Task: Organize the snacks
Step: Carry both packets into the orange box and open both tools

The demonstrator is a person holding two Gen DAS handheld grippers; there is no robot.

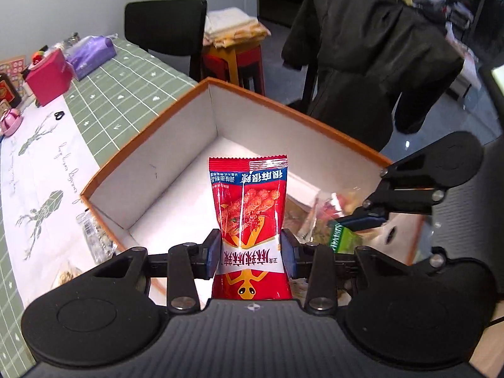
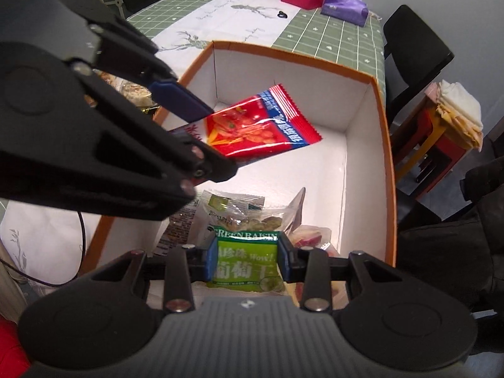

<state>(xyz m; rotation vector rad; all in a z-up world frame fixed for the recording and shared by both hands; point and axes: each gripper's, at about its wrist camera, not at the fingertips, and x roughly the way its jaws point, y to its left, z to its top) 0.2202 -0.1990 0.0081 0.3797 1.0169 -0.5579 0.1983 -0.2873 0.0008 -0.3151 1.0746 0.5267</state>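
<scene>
Both jaws pinch packets over the orange-rimmed white cardboard box (image 1: 151, 145): left gripper (image 1: 250, 253) a glossy red snack pouch (image 1: 250, 208), right gripper (image 2: 247, 260) a green raisin packet (image 2: 245, 261). Several clear-wrapped snacks (image 2: 249, 214) lie inside already; what looks like more wrapped packets remains outside.

Looked like a lived-in home dining room: green grid tablecloth (image 1: 132, 94) upper left, black chair (image 1: 165, 22) top centre, folded linens on red stool (image 1: 234, 60), coat draped (image 1: 371, 53) upper right.
</scene>
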